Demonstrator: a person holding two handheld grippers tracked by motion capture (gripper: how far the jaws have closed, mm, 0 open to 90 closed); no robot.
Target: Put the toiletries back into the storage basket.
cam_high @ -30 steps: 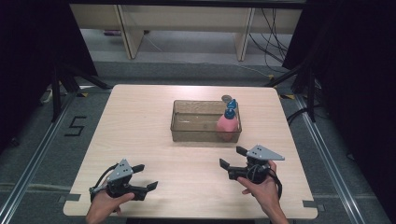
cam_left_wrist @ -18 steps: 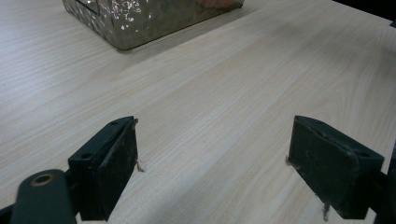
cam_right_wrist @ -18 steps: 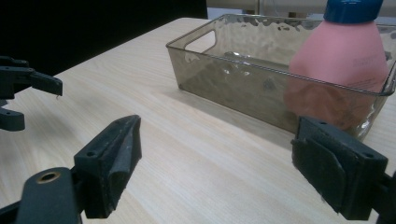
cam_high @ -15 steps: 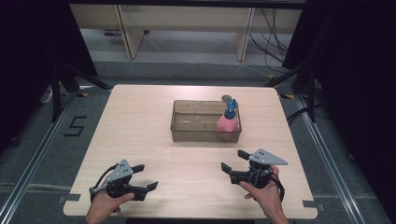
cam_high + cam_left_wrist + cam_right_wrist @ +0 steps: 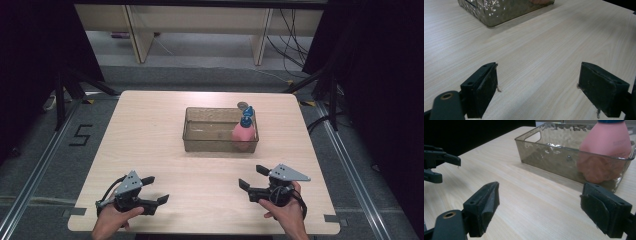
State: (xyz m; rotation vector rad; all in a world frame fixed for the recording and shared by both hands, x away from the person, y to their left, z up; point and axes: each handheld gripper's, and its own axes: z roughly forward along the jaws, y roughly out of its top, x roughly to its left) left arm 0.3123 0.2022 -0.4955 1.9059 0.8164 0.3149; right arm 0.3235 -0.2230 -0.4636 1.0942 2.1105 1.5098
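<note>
The pink bottle with its blue cap stands upright in the right end of the clear bin, which sits past the middle of the table; a small round thing lies just behind the bin's far right corner, too small for us to name. Nearest to the bottle is our right gripper, near the front edge of the table and well apart from the bin, its jaws spread wide with nothing between them. Set against the pictures from a moment ago, it has drawn back a little toward us and to the right, while bottle and bin have not shifted — so we judge the work on the bottle has not begun, and this hand is only settling before a reach. In the right gripper view the bottle shows through the bin's rippled wall, lined up ahead between the jaws and toward the right one. Our left gripper rests at the front left, released as well, its place unchanged; in the left gripper view only a corner of the bin shows far ahead. Much is hard to read: the bottle's top is cut off by the frame in the right gripper view, its base blurs behind the textured plastic, and we cannot tell whether anything else lies on the bin's floor — glare covers it.
</note>
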